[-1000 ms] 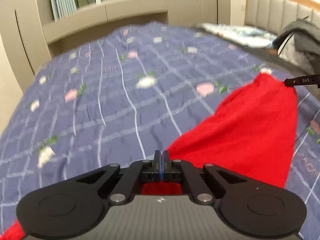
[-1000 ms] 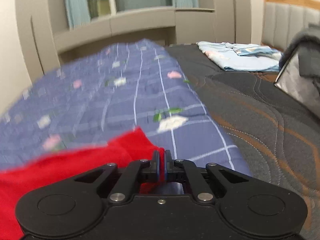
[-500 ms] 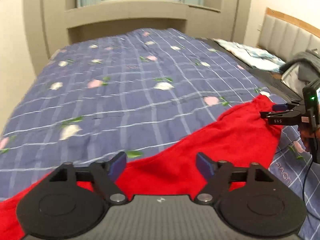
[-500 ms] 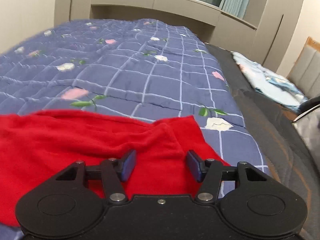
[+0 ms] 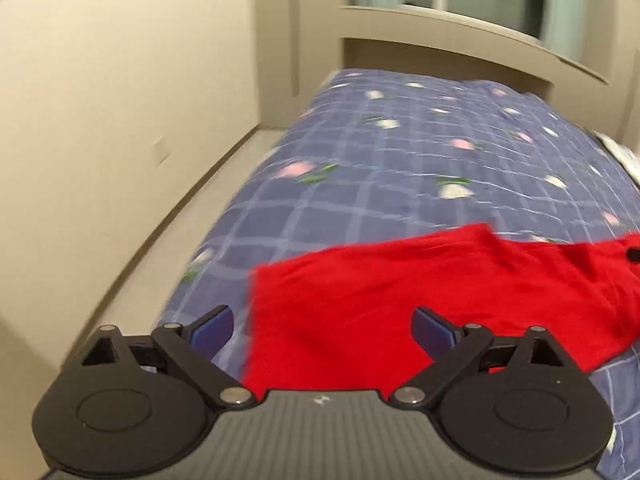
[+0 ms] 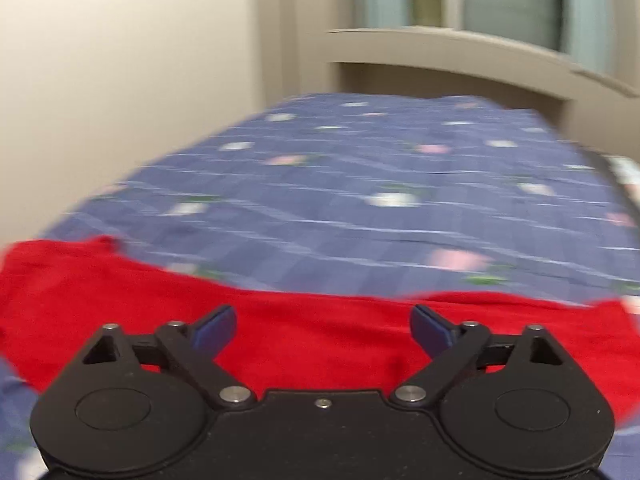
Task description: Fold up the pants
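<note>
The red pants lie spread flat across the blue checked quilt on the bed. My left gripper hovers over their left end, its jaws still opening wide, with nothing pinched between the blue pads. In the right wrist view the red pants stretch from edge to edge below my right gripper, whose jaws are also opening and hold nothing. The tip of the right gripper shows at the far right edge of the left wrist view. Both views are blurred by motion.
A beige wall and a strip of floor run along the left side of the bed. A window ledge and cabinet stand beyond the bed's far end. The quilt carries a flower print.
Both grippers were shut on the red pants a second ago; they have let go, opened wide and swung left along the bed. The pants now lie flat on the quilt.
</note>
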{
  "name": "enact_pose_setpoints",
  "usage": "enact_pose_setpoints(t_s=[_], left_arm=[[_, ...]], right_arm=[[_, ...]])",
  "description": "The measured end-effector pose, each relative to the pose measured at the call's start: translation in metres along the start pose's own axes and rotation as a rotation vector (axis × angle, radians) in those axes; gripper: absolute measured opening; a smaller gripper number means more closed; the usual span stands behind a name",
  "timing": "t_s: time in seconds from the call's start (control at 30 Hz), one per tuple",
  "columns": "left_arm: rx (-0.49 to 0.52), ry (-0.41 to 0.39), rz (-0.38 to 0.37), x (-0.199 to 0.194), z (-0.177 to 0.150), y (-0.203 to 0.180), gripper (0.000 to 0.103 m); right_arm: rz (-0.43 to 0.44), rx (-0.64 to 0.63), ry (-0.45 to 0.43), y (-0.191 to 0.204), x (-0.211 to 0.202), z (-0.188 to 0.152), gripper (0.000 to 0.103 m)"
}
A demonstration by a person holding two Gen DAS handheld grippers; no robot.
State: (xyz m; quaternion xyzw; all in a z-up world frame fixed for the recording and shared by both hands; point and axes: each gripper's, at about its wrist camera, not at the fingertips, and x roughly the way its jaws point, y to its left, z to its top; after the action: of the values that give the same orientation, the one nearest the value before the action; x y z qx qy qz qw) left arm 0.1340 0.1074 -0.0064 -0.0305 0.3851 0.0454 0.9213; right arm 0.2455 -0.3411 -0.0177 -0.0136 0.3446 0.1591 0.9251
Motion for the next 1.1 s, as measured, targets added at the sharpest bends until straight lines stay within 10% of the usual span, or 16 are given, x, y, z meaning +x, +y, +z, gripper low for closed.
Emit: enact_pose_setpoints(t_s=[0.33, 0.5, 0.57, 0.63, 0.73, 1.0, 1.1], left_arm=[[-0.366, 0.113, -0.224, 0.042, -0.029, 0.076, 0.089], [-0.364, 0.209, -0.197, 0.059, -0.036, 0.071, 0.033], [-0.354, 0.198, -0.192, 0.057, -0.036, 0.067, 0.028], [-0.335, 0.18, -0.18, 0.052, -0.035, 0.062, 0.027], [-0.311, 0.127, -0.153, 0.034, -0.034, 0.063, 0.025], [-0.283, 0.117, -0.126, 0.011, -0.035, 0.078, 0.026], [-0.298, 0.162, -0.118, 0.024, -0.042, 0.074, 0.028]], right_arm=[[0.266, 0.009, 0.087, 0.146, 0.086, 0.046, 0.09], [0.288, 0.058, 0.17, 0.169, 0.12, 0.054, 0.077], [0.283, 0.05, 0.196, 0.175, 0.128, 0.055, 0.063], [0.28, 0.042, 0.218, 0.179, 0.139, 0.054, 0.026], [0.275, 0.032, 0.214, 0.186, 0.138, 0.057, 0.008], [0.282, -0.086, 0.161, 0.225, 0.119, 0.072, 0.008], [0.231, -0.103, 0.185, 0.224, 0.13, 0.061, 0.024]])
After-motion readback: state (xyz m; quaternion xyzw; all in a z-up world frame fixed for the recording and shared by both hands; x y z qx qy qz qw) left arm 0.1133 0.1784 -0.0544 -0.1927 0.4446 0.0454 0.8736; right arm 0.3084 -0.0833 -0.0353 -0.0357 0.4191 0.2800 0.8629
